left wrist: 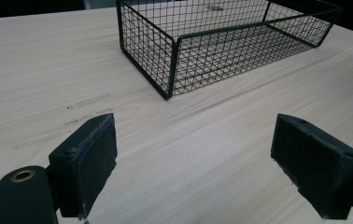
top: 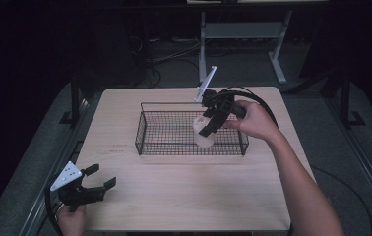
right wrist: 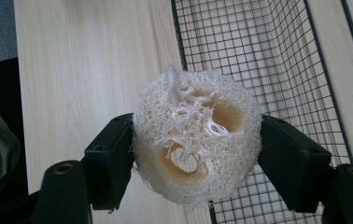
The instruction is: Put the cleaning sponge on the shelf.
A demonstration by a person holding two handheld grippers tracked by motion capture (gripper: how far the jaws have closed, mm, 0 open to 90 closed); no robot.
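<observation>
A pale, fibrous loofah sponge [right wrist: 197,140] is clamped between both black pads of my right gripper [right wrist: 197,154], which is shut on it. In the high view this loofah [top: 204,133] hangs above the right part of the black wire basket [top: 147,145], with the right gripper [top: 209,129] pointing down at it. At the table's near left corner my left gripper [top: 101,178] rests open. Its own view has the jaws spread wide with bare wood between them and the left gripper [left wrist: 193,163] facing the basket [left wrist: 172,65].
The light wooden table [top: 184,196] carries the basket in its middle. Dark floor, cables and a white table frame [top: 277,59] lie beyond the far edge. The person's right forearm [top: 297,182] crosses the table's right side.
</observation>
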